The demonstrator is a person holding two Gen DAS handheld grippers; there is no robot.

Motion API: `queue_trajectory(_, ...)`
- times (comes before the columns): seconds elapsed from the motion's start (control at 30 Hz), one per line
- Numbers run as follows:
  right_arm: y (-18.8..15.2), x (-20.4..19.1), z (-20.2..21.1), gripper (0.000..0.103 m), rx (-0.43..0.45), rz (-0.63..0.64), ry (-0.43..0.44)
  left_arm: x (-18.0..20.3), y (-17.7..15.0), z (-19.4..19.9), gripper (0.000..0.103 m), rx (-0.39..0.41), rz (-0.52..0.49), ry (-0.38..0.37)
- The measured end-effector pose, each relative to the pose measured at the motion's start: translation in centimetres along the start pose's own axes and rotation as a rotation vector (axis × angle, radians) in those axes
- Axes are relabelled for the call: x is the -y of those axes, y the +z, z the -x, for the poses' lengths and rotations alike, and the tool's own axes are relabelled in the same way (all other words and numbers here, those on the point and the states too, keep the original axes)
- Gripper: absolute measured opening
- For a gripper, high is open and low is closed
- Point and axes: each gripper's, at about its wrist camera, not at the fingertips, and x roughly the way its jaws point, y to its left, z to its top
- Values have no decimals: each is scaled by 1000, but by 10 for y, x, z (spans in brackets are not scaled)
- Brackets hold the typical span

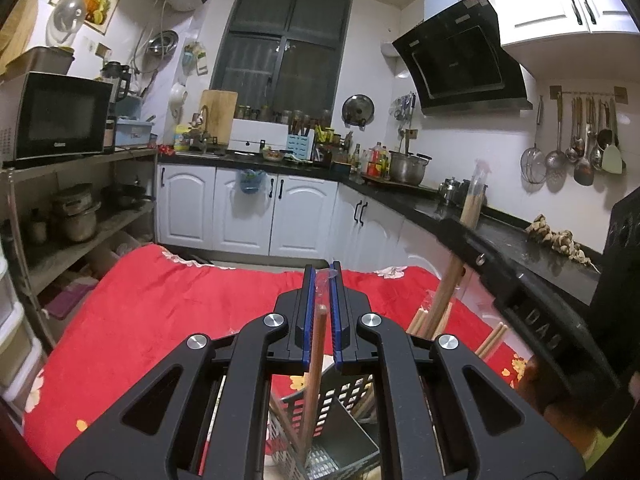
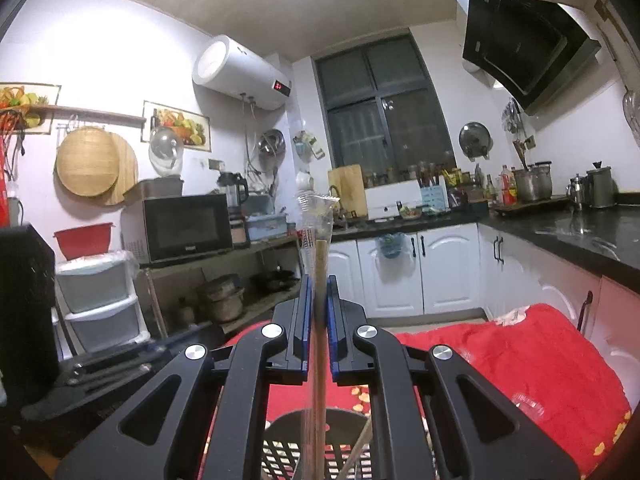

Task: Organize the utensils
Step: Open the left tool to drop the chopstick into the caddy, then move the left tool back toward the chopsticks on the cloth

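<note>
My left gripper [image 1: 323, 280] is shut on wooden chopsticks [image 1: 314, 364] in a clear plastic sleeve, held upright over a dark perforated utensil holder [image 1: 340, 436] on the red cloth. My right gripper [image 2: 319, 288] is shut on another sleeved pair of wooden chopsticks [image 2: 320, 276], upright over the same holder [image 2: 280, 448]. The right gripper also shows in the left wrist view [image 1: 472, 236], black, holding its chopsticks [image 1: 444, 292] to the right. More chopsticks [image 1: 492, 340] stand in the holder's far side.
A red floral cloth [image 1: 160, 312] covers the table. Black countertop [image 1: 520, 240] and white cabinets [image 1: 248, 212] lie behind. A shelf with a microwave [image 1: 60, 120] stands left. Ginger roots [image 1: 556, 240] lie on the counter.
</note>
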Motion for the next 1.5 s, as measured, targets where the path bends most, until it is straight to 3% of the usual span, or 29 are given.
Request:
queue_trajectory(0.1,-6,4,-1,9,-30,-11,-15,-1,-3,0,12,-6,-6,6)
queue_trajectory(0.17,-8,7,1,19,-45,-29,-17,-3,-5,0,28,-21,5,3)
queue_trajectory(0.5,-11,20,22,34,-84,-59,-52,-4,-16,13,60,-62,30,-18)
queue_trajectory(0.83,-9,25,46,50,-173,-93,-84,-3,-19,41,90,-55,57,-54)
queue_trajectory(1.17,-22,27,63,58,-310,-132,-125,3,-32,54,92,-83,54,-70)
queue_trajectory(1.5,-39,21,82,60,-360,-101,-107,5,-53,57,92,-128,20,-37)
